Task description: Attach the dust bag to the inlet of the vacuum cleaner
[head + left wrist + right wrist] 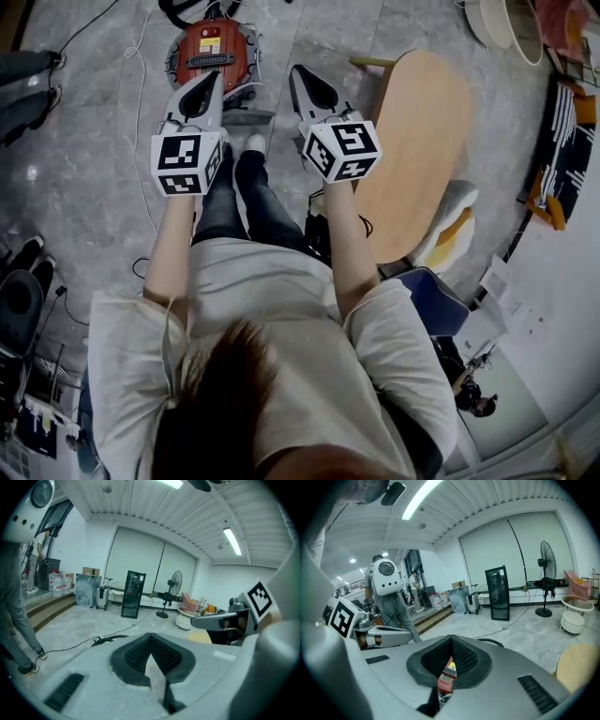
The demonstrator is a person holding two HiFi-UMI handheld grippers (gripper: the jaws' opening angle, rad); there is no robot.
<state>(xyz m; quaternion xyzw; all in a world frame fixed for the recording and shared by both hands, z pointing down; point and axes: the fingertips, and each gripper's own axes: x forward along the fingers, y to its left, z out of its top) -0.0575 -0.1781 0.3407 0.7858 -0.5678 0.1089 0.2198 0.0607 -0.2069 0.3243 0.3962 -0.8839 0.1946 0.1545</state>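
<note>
Your head view looks steeply down onto the vacuum cleaner (211, 52) from well above; both gripper views face out across the room (sharing the standing fan (174, 581)).

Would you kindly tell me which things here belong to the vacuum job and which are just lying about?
Job: round red vacuum cleaner; left claw, right claw, both shut. No dust bag visible.
Lying about: oval light wooden table; black pedestal fan.
</note>
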